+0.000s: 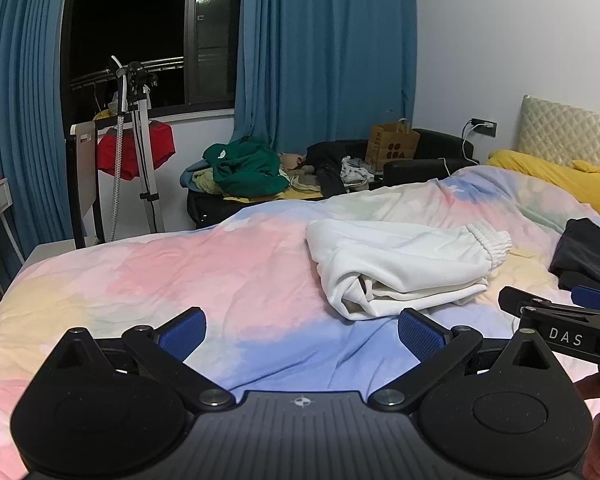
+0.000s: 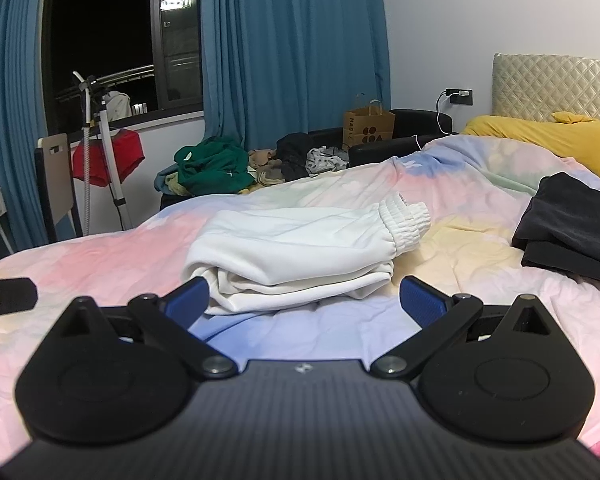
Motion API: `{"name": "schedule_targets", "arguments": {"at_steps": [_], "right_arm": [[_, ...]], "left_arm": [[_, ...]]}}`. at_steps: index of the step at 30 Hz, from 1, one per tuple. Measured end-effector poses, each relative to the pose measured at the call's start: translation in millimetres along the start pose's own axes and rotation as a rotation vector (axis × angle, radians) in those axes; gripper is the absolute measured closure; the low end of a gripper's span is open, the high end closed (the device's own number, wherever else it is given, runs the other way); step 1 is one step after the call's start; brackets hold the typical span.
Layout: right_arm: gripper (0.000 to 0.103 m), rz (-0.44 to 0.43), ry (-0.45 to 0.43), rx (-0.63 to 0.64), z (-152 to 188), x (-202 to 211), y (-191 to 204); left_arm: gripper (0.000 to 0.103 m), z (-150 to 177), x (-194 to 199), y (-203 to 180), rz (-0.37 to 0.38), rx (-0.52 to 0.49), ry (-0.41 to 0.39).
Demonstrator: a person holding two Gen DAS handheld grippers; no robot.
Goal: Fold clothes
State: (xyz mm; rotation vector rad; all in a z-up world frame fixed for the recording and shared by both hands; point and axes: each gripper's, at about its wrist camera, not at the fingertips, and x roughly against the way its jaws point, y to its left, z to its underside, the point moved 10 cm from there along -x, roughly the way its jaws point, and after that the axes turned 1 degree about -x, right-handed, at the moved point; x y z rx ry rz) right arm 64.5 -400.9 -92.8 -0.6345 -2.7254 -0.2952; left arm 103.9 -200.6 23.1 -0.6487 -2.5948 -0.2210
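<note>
Jaws apart before folded white garment

Both wrist views look low across the bed toward the window at upper left, sharing the folded white garment mid-frame, nearer in the right view.

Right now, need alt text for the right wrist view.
A folded white garment lies on a pastel bedspread, just ahead of the open, empty right claw. A folded dark garment sits to its right near a yellow pillow; blue curtains and a dark window lie beyond.
</note>
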Motion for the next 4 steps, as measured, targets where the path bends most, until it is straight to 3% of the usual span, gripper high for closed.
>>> {"name": "schedule_targets", "arguments": {"at_steps": [4], "right_arm": [[0.000, 0.001, 0.000, -0.002, 0.0, -0.5, -0.3]], "left_arm": [[0.000, -0.4, 0.4, -0.3, -0.001, 0.003, -0.001]]}}
